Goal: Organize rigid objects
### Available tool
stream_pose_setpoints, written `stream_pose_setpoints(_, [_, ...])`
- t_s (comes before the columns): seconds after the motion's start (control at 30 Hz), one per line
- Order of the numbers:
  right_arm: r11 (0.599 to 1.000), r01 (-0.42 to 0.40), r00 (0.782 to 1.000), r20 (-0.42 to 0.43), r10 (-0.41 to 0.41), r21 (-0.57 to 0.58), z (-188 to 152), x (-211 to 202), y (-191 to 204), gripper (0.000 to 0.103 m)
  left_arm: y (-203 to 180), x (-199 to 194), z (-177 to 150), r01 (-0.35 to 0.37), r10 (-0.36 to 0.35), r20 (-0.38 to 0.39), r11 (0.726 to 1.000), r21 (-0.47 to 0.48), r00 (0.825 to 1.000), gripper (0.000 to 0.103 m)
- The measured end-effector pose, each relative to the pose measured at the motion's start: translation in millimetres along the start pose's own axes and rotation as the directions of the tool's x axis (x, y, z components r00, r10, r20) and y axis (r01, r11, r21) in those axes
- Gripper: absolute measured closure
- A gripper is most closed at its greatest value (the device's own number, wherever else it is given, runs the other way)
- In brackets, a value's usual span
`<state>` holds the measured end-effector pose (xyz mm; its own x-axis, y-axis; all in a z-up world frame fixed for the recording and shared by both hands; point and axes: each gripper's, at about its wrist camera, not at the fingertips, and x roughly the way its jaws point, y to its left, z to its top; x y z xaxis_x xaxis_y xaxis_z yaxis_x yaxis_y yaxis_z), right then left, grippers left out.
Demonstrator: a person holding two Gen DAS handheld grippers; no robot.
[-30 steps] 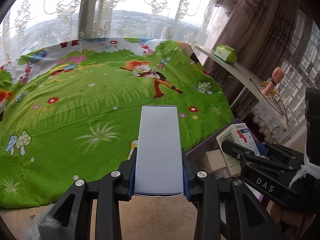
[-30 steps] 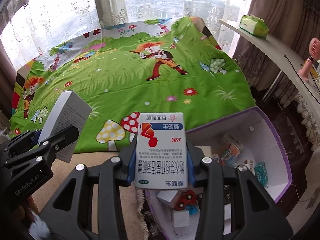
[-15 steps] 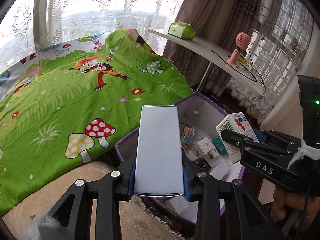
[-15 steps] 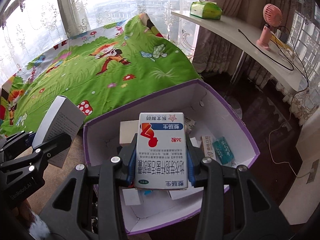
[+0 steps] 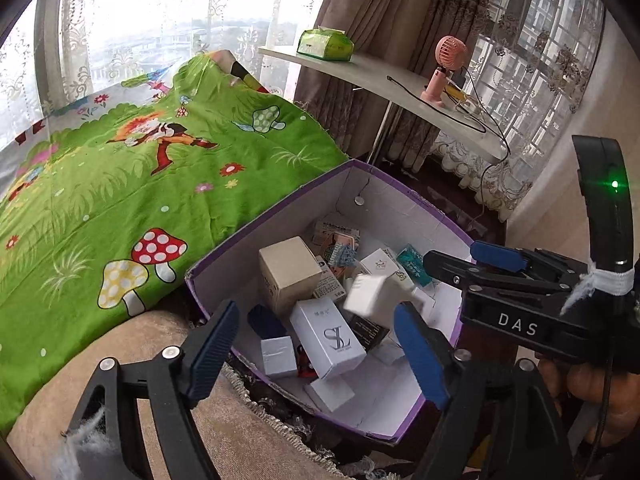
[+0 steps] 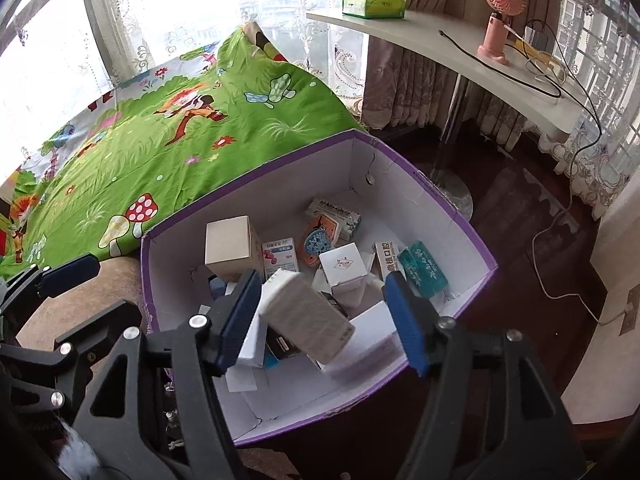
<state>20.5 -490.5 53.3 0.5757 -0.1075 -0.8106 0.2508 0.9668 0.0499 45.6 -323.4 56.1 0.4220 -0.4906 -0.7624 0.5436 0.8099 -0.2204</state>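
wrist views, steeply down, sharing box (image 5: 404, 216)

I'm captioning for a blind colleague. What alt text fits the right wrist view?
The right tool hangs open over a purple-rimmed box of small cartons, a blurred pale carton tumbling between its fingers. A green cartoon bedsheet lies behind.

Between the right fingers (image 6: 240, 316), a grey-sided box (image 6: 308, 320) is smeared by motion, so its print cannot be read. In the left wrist view a white box (image 5: 370, 292) just ahead of the right-hand finger is likewise blurred; its faces cannot be told. Beneath both, smaller packs lie half buried at the bottom of the purple carton (image 6: 420, 196); what they are cannot be made out. The near end of the carton is hidden behind the finger mounts. The hand (image 5: 600, 396) holding the right gripper is cut off by the frame edge.
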Motion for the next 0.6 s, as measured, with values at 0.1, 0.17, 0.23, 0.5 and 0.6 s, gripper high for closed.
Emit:
stream_pose_setpoints(0.1, [1.000, 0.005, 1.000, -0.003, -0.005, 0.009, -3.8, -2.0, -3.3, 0.034, -2.4, 6.1, -6.1, 0.015, -0.015, -0.043, 1.000, 0.012, 0.999, 0.018])
stream_pose_setpoints(0.17, [1.000, 0.008, 1.000, -0.008, -0.008, 0.012, -6.2, -2.4, -5.0, 0.034, -6.6, 6.5, -10.3, 0.011, -0.009, -0.055, 0.999, 0.030, 0.998, 0.017])
stream_pose_setpoints(0.23, [1.000, 0.010, 1.000, -0.010, -0.010, 0.013, -8.2, -3.0, -5.8, 0.034, -11.0, 5.8, -12.6, -0.004, 0.007, -0.056, 0.999, 0.053, 0.998, 0.015])
stream_pose_setpoints(0.5, [1.000, 0.019, 1.000, -0.018, -0.019, 0.002, -11.0, -3.2, -3.1, 0.034, -11.3, -2.6, -11.1, 0.003, -0.002, -0.017, 0.999, 0.042, 1.000, 0.003])
stream_pose_setpoints(0.6, [1.000, 0.025, 1.000, -0.018, -0.025, -0.001, -12.0, -3.3, -3.2, 0.034, -10.5, -4.1, -9.8, 0.006, -0.005, -0.011, 0.999, 0.035, 1.000, 0.001])
